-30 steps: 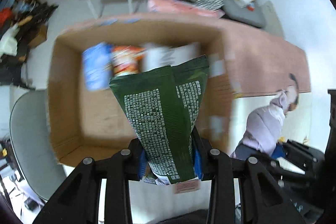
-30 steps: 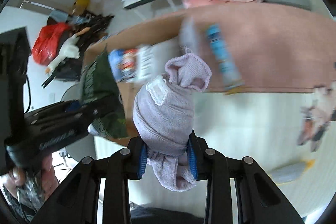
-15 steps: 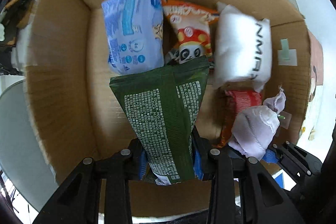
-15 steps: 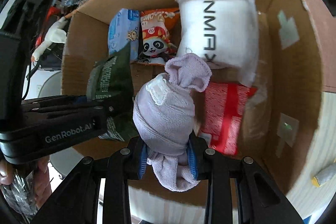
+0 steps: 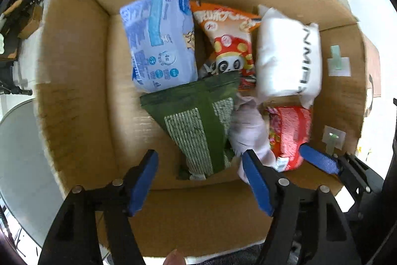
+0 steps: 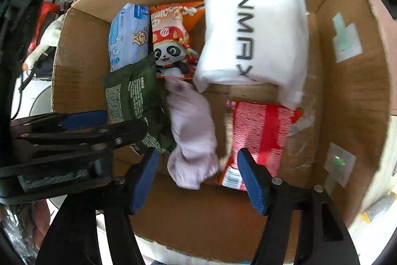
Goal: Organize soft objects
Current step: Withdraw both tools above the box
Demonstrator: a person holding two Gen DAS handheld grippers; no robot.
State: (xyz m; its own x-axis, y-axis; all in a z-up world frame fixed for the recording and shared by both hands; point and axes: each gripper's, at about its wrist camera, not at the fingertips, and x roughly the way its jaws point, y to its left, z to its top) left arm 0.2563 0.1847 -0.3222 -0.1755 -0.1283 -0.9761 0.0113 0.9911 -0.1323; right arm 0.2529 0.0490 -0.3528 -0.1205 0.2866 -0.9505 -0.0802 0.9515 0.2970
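**Both grippers open over the box**

The left gripper (image 5: 201, 180) is held with its jaws spread wide above the near edge of the cardboard box (image 5: 74, 96); nothing is gripped. The green pouch (image 5: 196, 126) is seen lying on the box floor just ahead of it, near the middle. The right gripper (image 6: 196, 178) is likewise spread wide and empty, and the lilac cloth (image 6: 191, 131) lies between the green pouch and the red packet (image 6: 258, 135), by the near wall. Along the far wall a blue pack (image 5: 158, 41), a panda bag (image 5: 228, 41) and a white pillow (image 5: 287, 54) are lined up side by side.
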